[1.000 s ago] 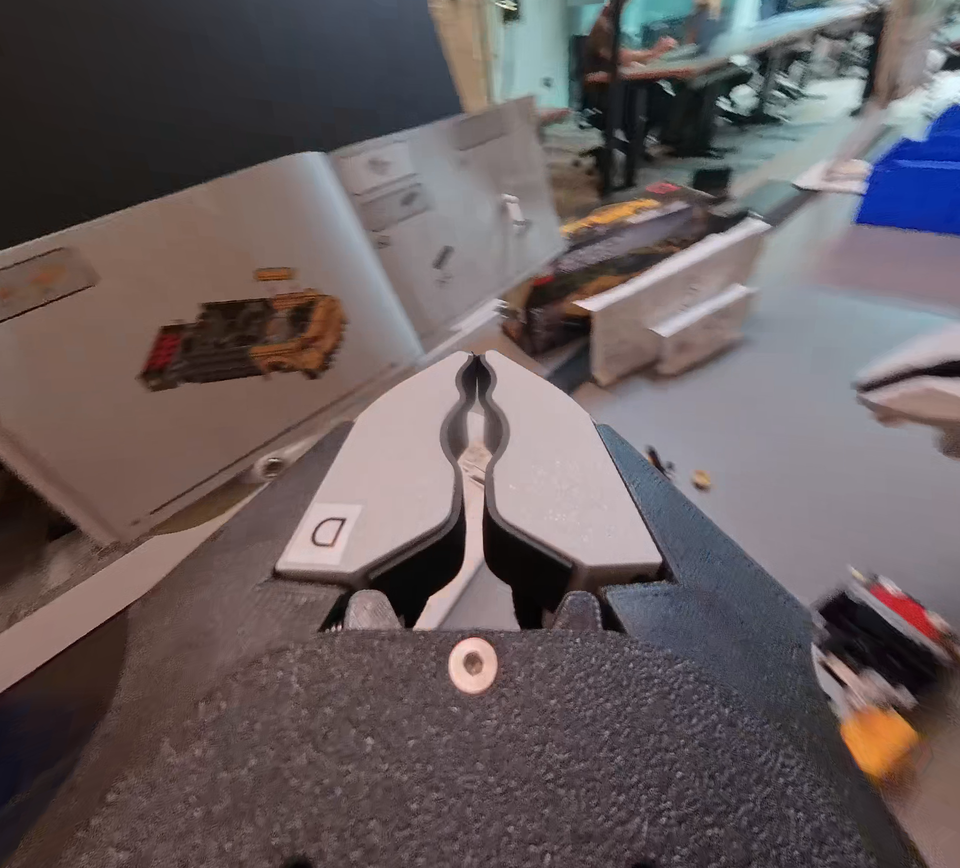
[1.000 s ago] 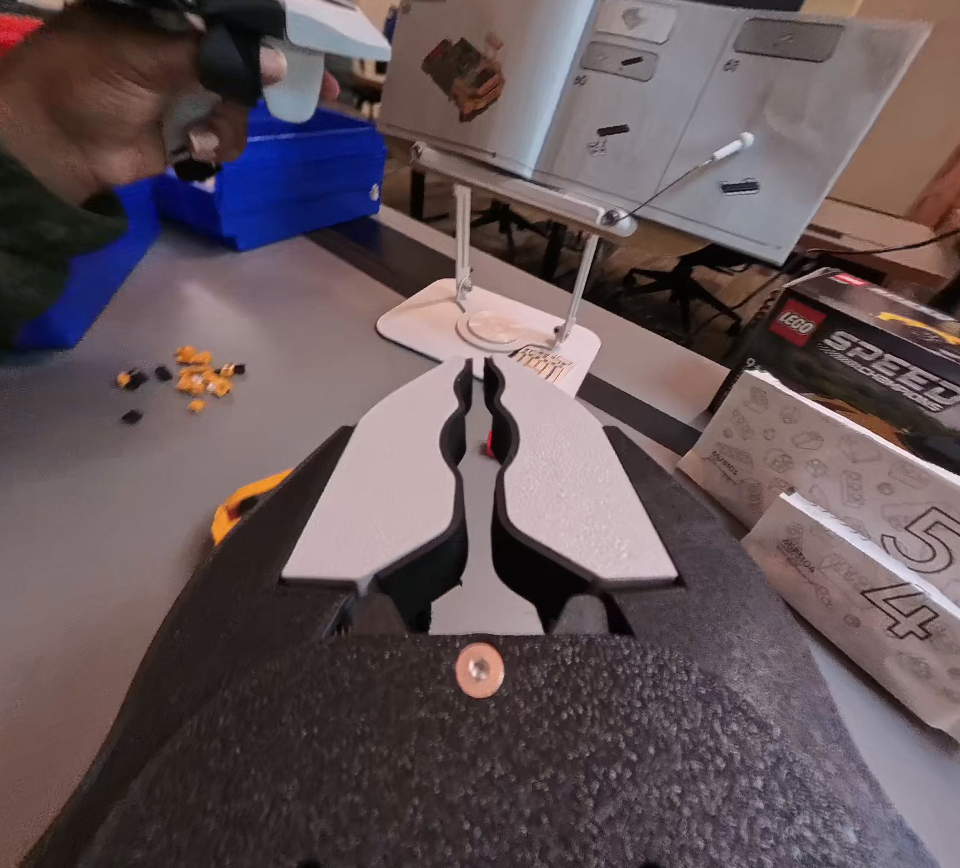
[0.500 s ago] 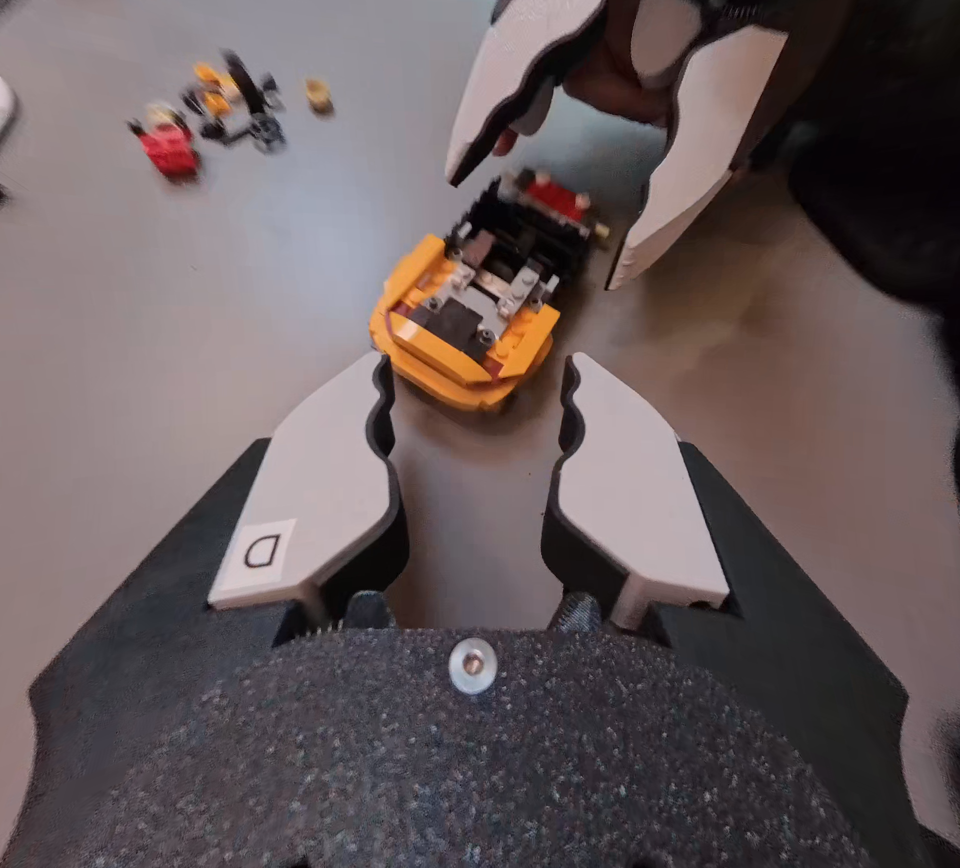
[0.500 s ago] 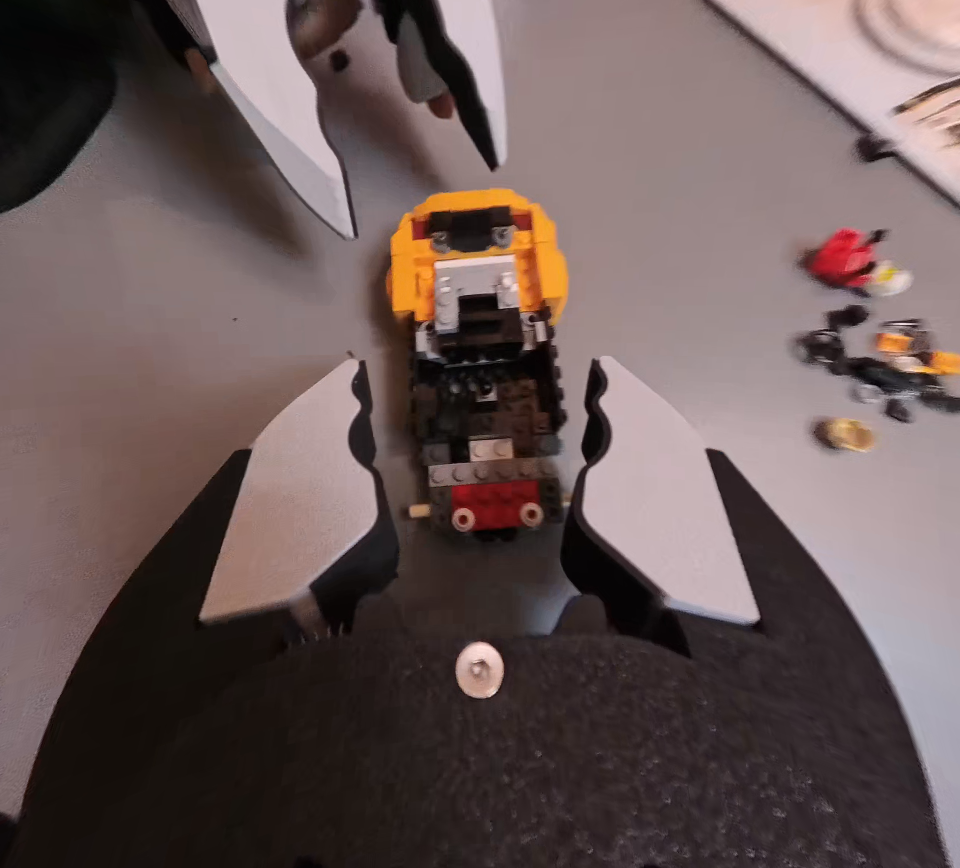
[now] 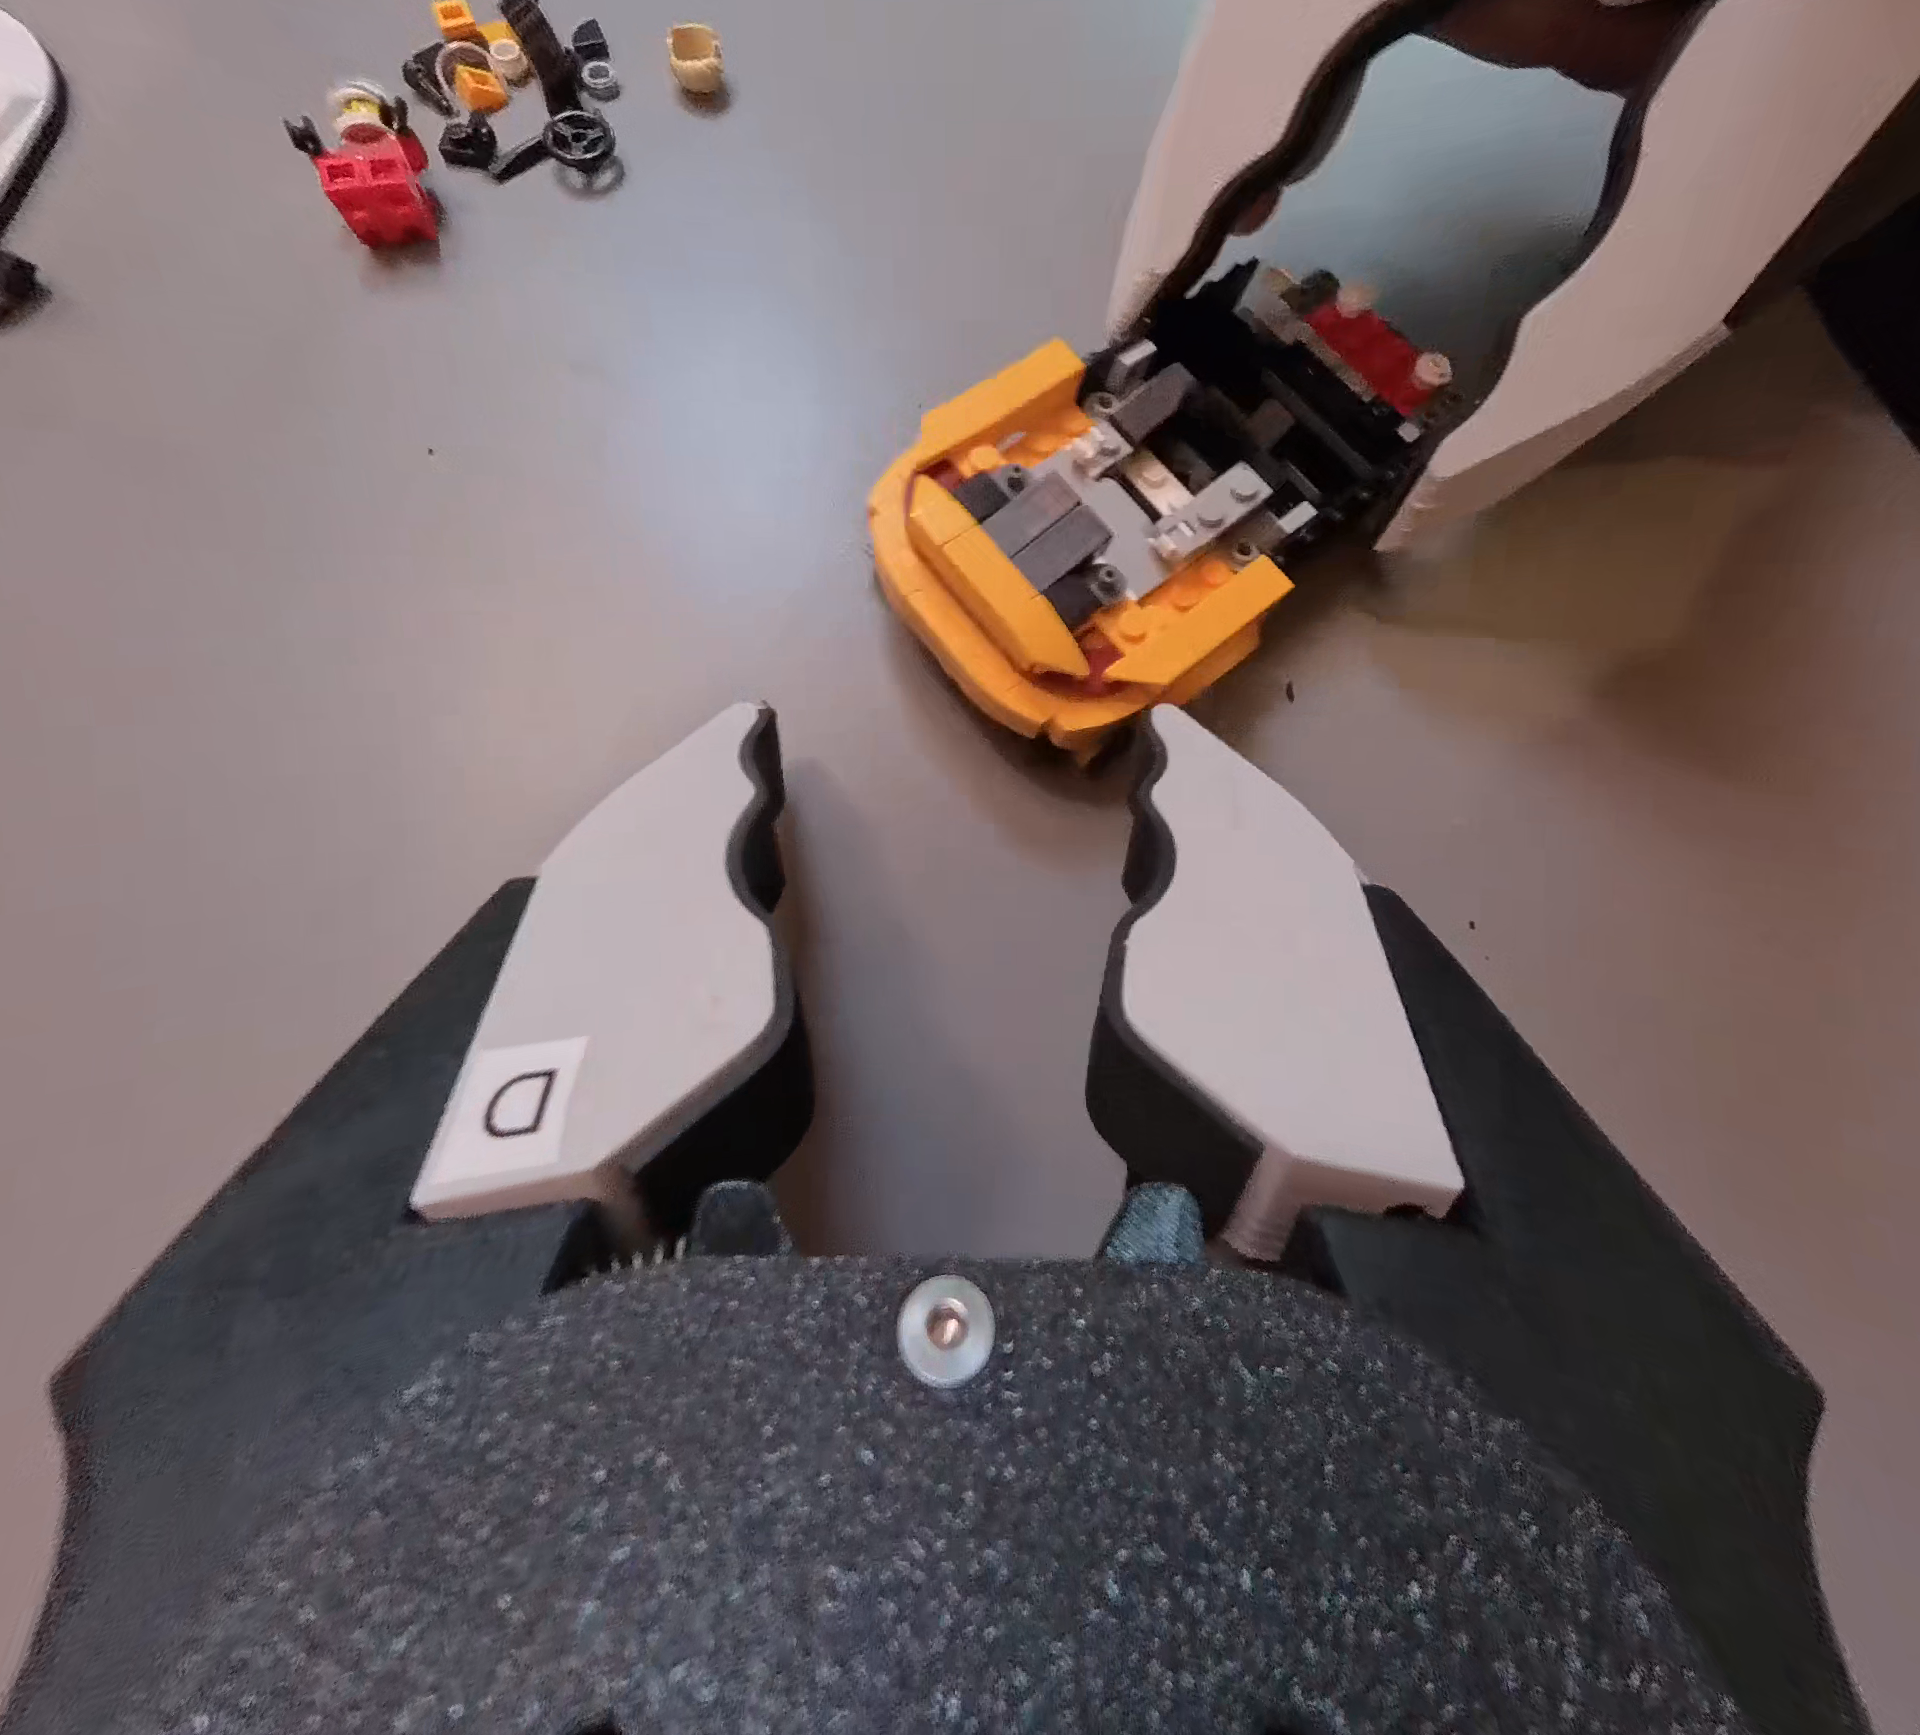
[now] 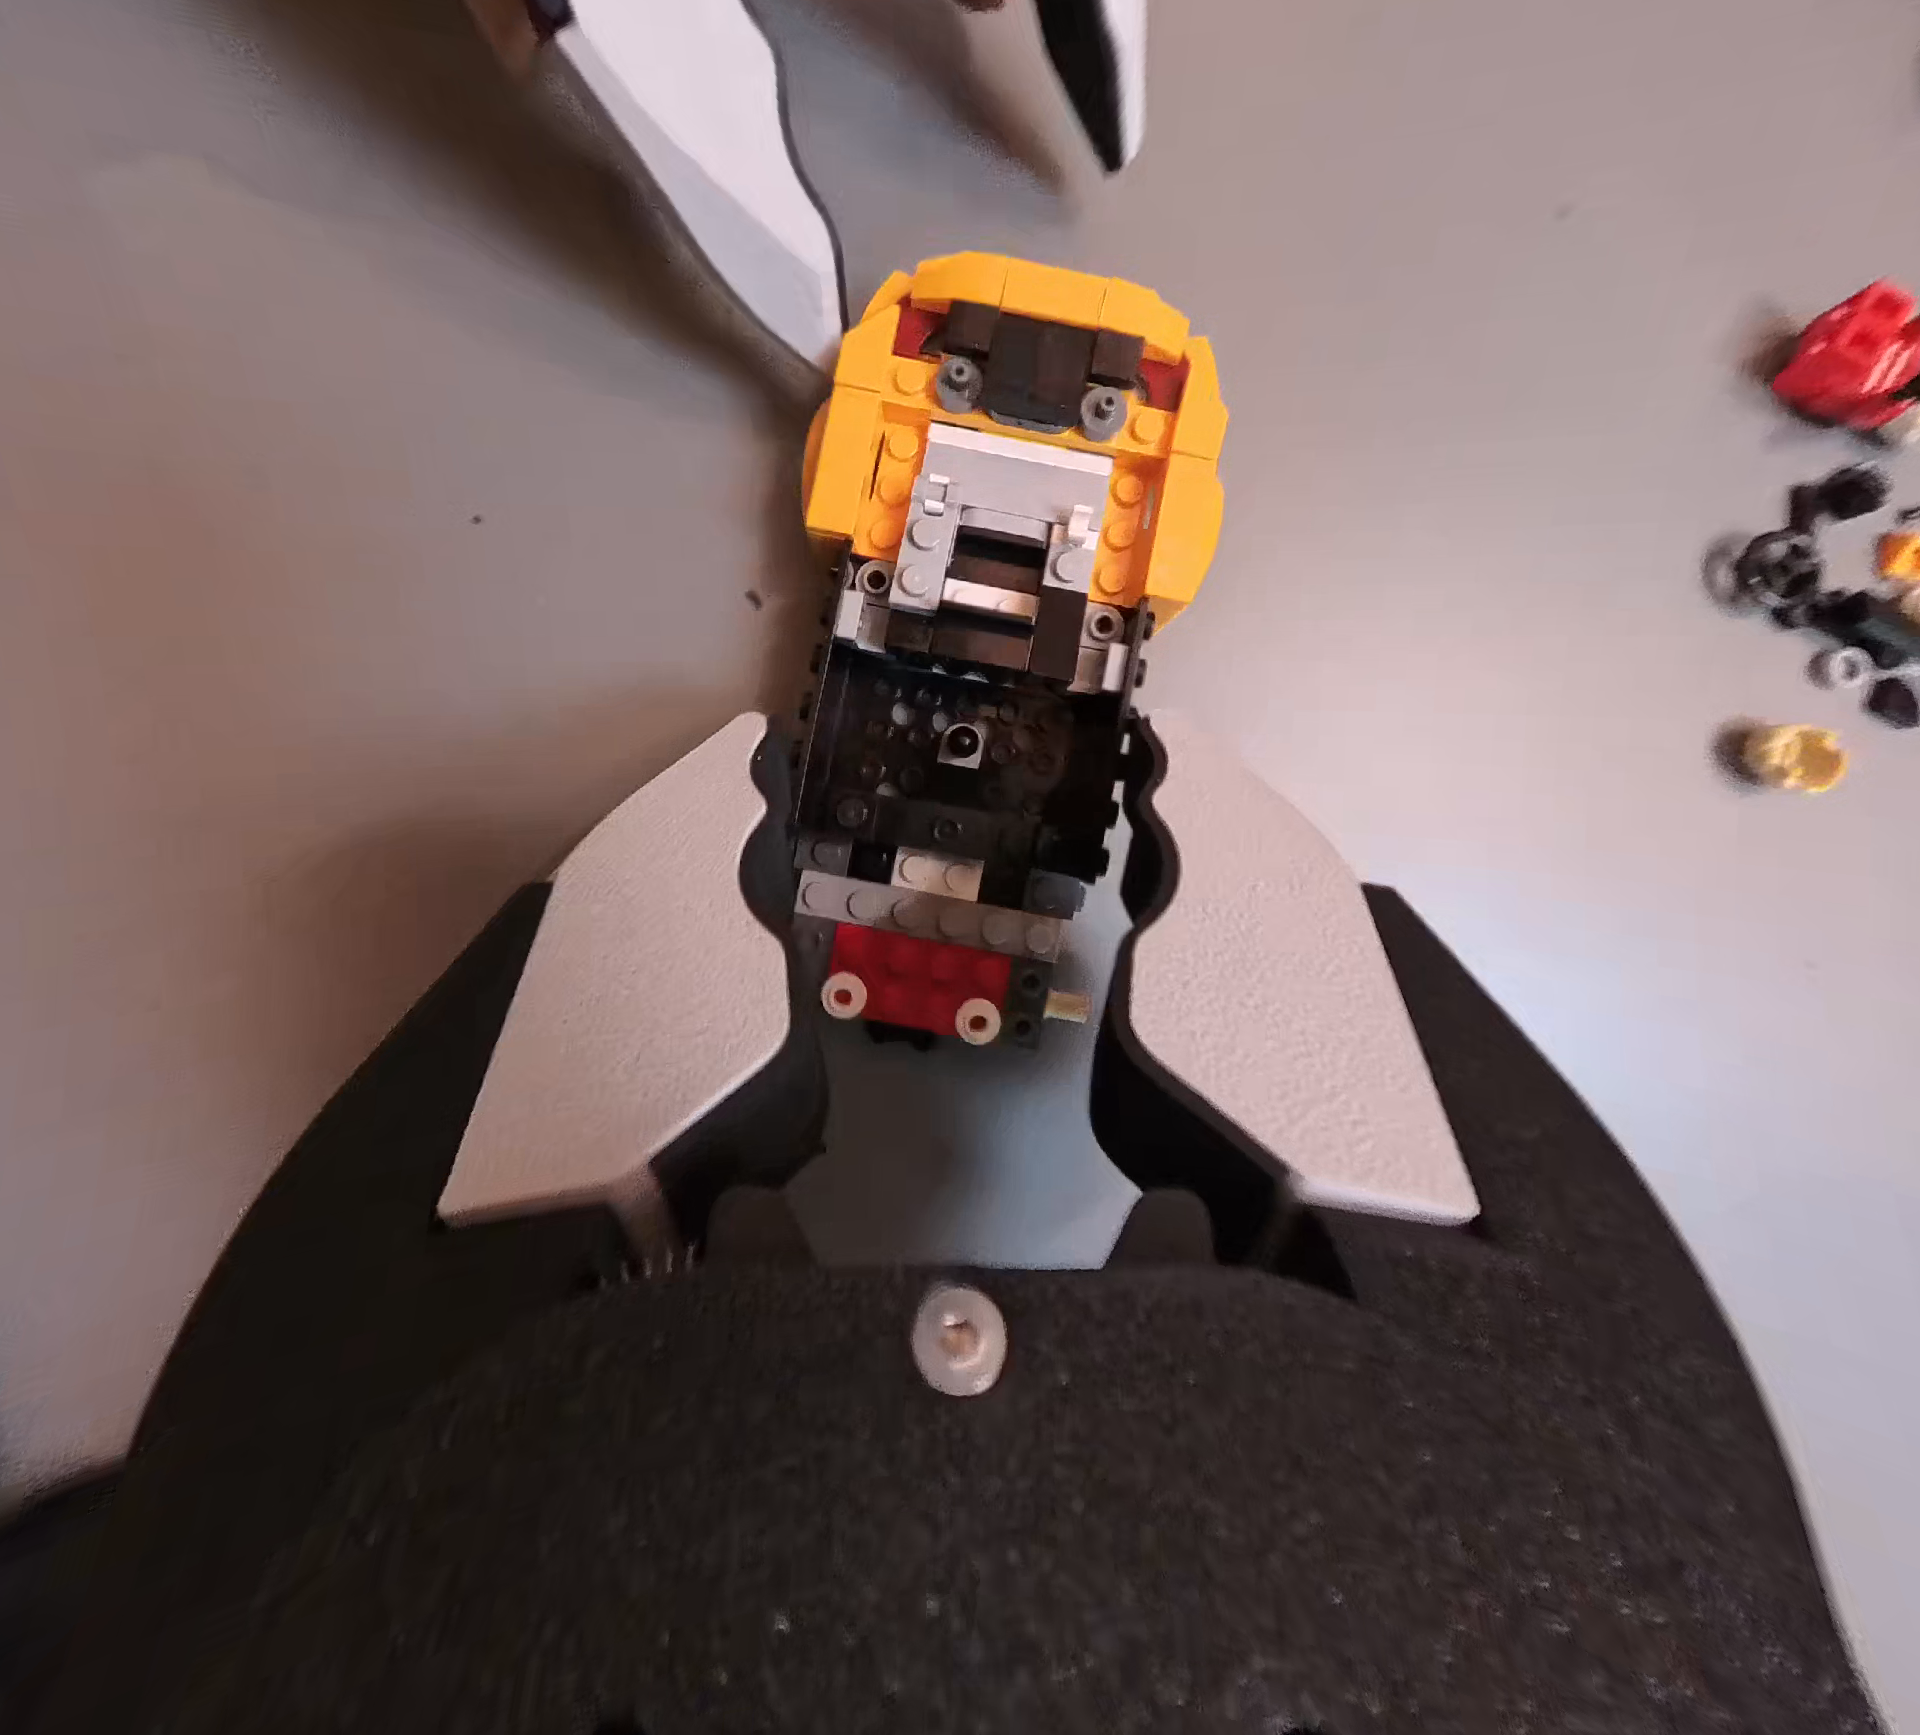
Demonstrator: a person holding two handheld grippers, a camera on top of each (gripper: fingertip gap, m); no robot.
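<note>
My right gripper (image 6: pixel 951 740) has its pads pressed on both black sides of a half-built toy brick car (image 6: pixel 997 646), which sits flat on the grey table (image 6: pixel 312 542). Car has an orange rounded nose, grey middle, open black studded rear and a red block at the tail. The nose points away from me, just touching my left gripper's (image 5: pixel 956 729) right fingertip (image 5: pixel 1169 735).

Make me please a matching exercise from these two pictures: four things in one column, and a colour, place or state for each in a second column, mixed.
Column one:
1. left gripper
2. right gripper
3. nose of the brick car
4. loose parts

Column two:
A. orange
B. only bare table between its jaws
C. in a small heap, away from both grippers
D. the car's black rear between its jaws

Pairs: 1-B, 2-D, 3-A, 4-C
</note>
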